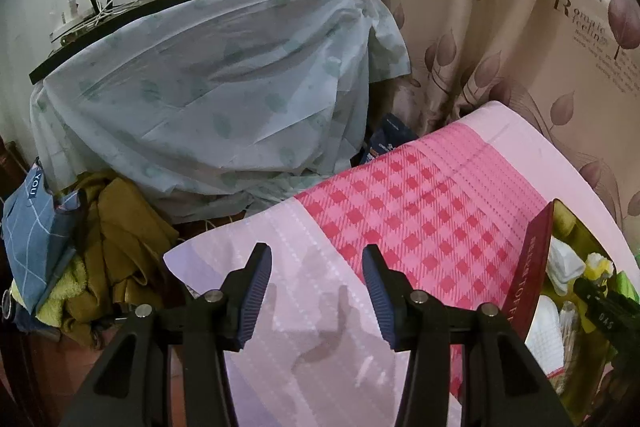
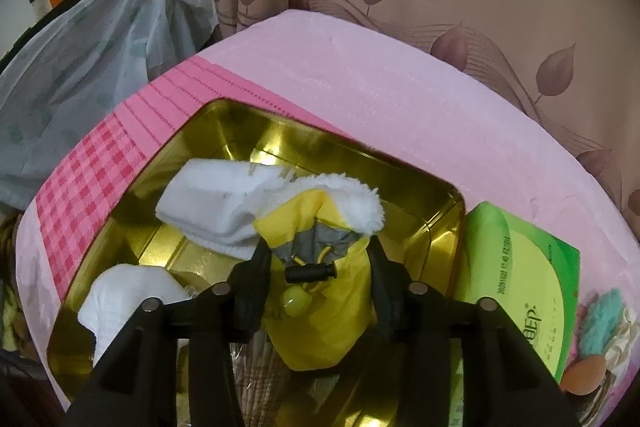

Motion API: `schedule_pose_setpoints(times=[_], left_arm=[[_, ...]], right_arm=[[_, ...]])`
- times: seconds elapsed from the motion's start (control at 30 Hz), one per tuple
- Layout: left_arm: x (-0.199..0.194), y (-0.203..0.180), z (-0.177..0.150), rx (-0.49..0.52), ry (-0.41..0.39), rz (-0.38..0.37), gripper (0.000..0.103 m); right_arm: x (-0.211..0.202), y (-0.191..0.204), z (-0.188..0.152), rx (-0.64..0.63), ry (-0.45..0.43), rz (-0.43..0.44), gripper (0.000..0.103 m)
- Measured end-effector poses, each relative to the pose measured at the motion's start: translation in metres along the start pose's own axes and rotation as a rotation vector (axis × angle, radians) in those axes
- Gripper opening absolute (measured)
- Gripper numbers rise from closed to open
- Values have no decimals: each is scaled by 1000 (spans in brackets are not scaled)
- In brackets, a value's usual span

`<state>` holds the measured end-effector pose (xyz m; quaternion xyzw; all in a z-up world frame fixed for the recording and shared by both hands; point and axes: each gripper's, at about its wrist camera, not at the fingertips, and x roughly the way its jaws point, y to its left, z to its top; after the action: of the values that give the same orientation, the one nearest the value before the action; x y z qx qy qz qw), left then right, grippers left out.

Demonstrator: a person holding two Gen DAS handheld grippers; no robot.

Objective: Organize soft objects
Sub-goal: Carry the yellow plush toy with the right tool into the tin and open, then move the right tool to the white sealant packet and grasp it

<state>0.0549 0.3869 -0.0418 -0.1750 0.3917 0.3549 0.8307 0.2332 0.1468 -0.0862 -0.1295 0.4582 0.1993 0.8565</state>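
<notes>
My right gripper (image 2: 318,259) is shut on a yellow garment (image 2: 324,311) with a grey patch, a black toggle and white fleece trim, held over a gold tin box (image 2: 404,187). In the box lie a folded white cloth (image 2: 212,207) and another white cloth (image 2: 120,299). My left gripper (image 1: 316,267) is open and empty above the pink checked tablecloth (image 1: 400,203). In the left wrist view the box's red wall (image 1: 528,267) and white cloths (image 1: 560,263) show at the right edge.
A green packet (image 2: 516,291) lies right of the box, with small colourful items (image 2: 604,339) beside it. A cabinet draped in pale blue plastic (image 1: 224,95) stands behind. A heap of olive and blue clothes (image 1: 100,239) lies at left. A leaf-patterned curtain (image 1: 520,27) hangs behind the table.
</notes>
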Motion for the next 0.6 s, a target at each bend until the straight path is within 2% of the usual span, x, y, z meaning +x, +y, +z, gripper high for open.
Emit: schedule_pose_setpoints(times=[0.07, 0.1, 0.33, 0.47, 0.6], left_arm=[[1, -1, 0, 3, 2, 2, 48], [0, -1, 0, 3, 0, 0, 48], [-5, -5, -1, 24, -26, 10, 48], [-11, -9, -1, 40, -47, 15, 48], [-15, -13, -2, 59, -66, 22, 48]], right_arm=[[-3, 0, 0, 0, -13, 8, 54], [-6, 2, -1, -4, -21, 6, 55], [-32, 1, -6, 20, -72, 40, 55], [-61, -8, -19, 38, -119, 57, 55], [-93, -33, -46, 72, -165, 41, 55]])
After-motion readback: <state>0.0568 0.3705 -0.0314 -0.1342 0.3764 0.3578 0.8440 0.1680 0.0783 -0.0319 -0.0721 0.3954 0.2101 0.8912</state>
